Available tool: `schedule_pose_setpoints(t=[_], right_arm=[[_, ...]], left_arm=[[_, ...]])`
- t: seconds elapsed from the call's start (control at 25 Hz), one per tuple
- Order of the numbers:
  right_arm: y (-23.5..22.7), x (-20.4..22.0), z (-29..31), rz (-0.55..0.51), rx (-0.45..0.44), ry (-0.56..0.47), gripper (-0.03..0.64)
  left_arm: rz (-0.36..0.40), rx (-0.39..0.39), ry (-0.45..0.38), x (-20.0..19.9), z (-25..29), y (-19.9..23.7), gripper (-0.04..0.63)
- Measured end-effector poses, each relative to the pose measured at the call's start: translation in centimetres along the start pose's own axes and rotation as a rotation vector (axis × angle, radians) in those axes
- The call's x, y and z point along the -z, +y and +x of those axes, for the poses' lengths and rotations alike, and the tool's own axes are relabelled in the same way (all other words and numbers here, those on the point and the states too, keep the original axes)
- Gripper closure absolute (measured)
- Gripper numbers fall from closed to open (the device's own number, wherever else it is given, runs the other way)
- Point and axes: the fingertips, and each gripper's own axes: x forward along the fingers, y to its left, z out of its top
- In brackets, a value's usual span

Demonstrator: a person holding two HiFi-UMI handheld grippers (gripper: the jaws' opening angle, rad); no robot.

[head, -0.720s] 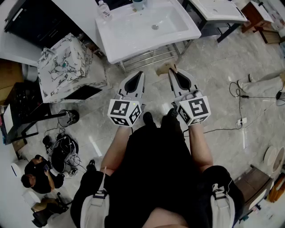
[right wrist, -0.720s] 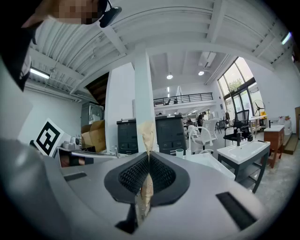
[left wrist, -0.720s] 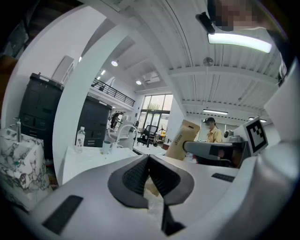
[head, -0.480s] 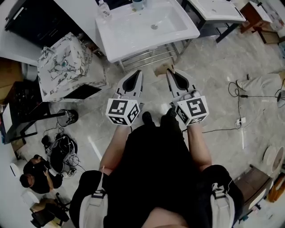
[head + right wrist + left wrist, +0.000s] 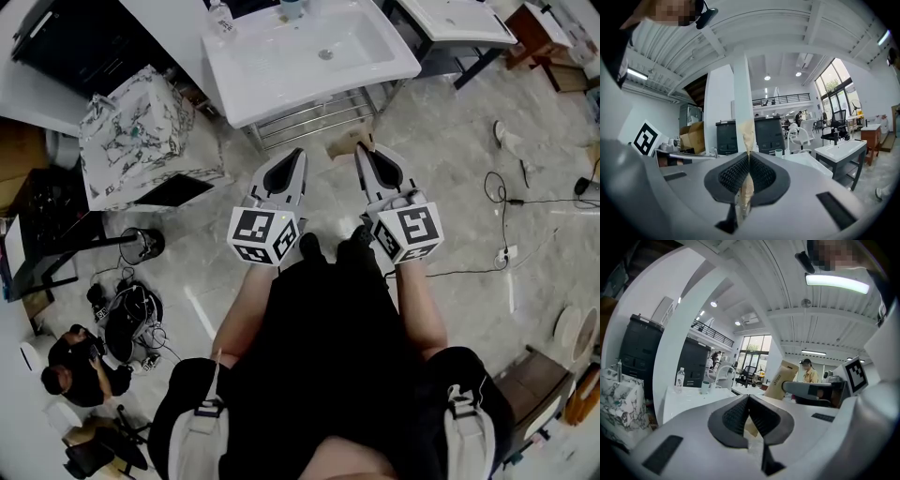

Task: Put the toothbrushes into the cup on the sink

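The white sink point(image 5: 309, 58) stands ahead of me on a metal frame. A small pale cup point(image 5: 292, 7) sits on its back rim near the tap; the cup point(image 5: 705, 387) also shows in the left gripper view and the cup point(image 5: 778, 152) in the right gripper view. No toothbrush is visible in any view. My left gripper point(image 5: 295, 155) and right gripper point(image 5: 361, 150) hang side by side at waist height, short of the sink's front edge. Both have their jaws pressed together with nothing gripped; a beige strip of background shows through each slit.
A clear bottle point(image 5: 221, 21) stands at the sink's back left corner. A marble-patterned box point(image 5: 141, 141) sits to the left, a second sink point(image 5: 459, 19) to the right. A tan object point(image 5: 349, 142) lies on the floor under the sink's front. Cables point(image 5: 506, 202) run across the tiles.
Both grippers stay shut and almost in place. A person's legs at the right edge have moved away, leaving only a shoe farther back.
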Motion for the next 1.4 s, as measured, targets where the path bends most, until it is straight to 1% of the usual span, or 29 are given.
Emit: schedule_pose_setpoints(t=[0.24, 0.4, 0.52, 0.68, 0.84, 1.0, 1.16, 1.4], right_arm=[[0.1, 0.6, -0.5, -0.001, 0.005, 0.023, 0.586], [0.2, 1.6, -0.5, 0.025, 0.000, 0.040, 0.586], [-0.1, 2.5, -0.2, 0.045, -0.008, 0.052, 0.586], [-0.8, 3.1, 0.8, 0.047, -0.029, 0.075, 0.586], [-2.1, 2.4, 2.4, 0.038, -0.059, 0.065, 0.586], [-4.4, 1.2, 4.5, 0.053, -0.077, 0.058, 0.586], [-6.1, 0.7, 7.2, 0.055, -0.132, 0.089, 0.586], [-8.7, 0.2, 10.9, 0.029, -0.181, 0.116, 0.586]], left_arm=[[-0.013, -0.009, 0.009, 0.4, -0.7, 0.2, 0.580], [-0.022, -0.009, 0.041, 1.4, -0.8, 0.2, 0.580], [-0.026, -0.006, 0.070, 2.5, -0.4, 0.0, 0.580], [-0.034, -0.009, 0.078, 2.9, 0.8, -0.1, 0.580], [-0.037, -0.025, 0.068, 2.3, 2.6, 0.3, 0.580], [-0.034, -0.042, 0.049, 0.8, 4.8, 0.7, 0.580], [-0.025, -0.072, 0.026, -0.9, 7.3, 1.6, 0.580], [-0.013, -0.106, 0.014, -2.2, 11.6, 2.5, 0.580]])
